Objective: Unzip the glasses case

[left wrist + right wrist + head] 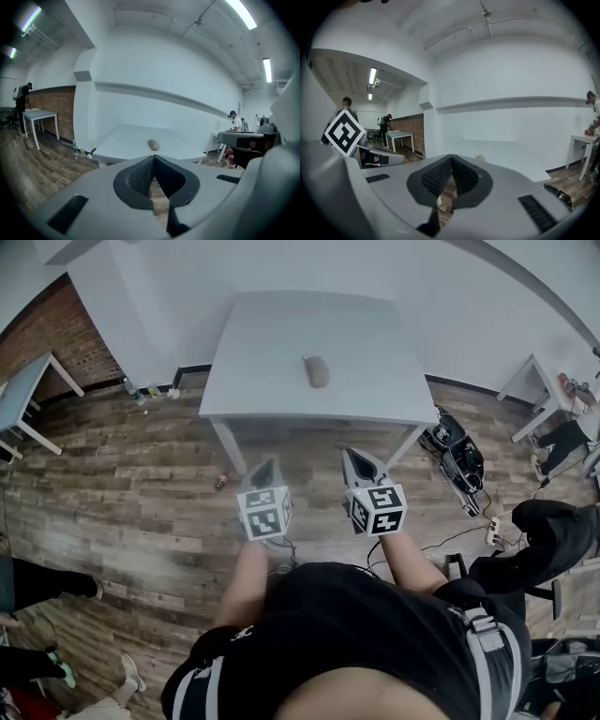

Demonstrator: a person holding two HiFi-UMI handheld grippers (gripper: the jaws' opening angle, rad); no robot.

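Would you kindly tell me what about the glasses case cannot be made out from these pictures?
- Whether the glasses case is zipped or open: it is too small in the head view and the left gripper view.
- Right gripper view: the case is largely hidden behind the shut right gripper; only its top shows.
- Its underside: hidden against the table.

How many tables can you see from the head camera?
3: the white table straight ahead, bearing the glasses case; a left table by the brick wall; a right table at the far right edge. Others may be out of frame.
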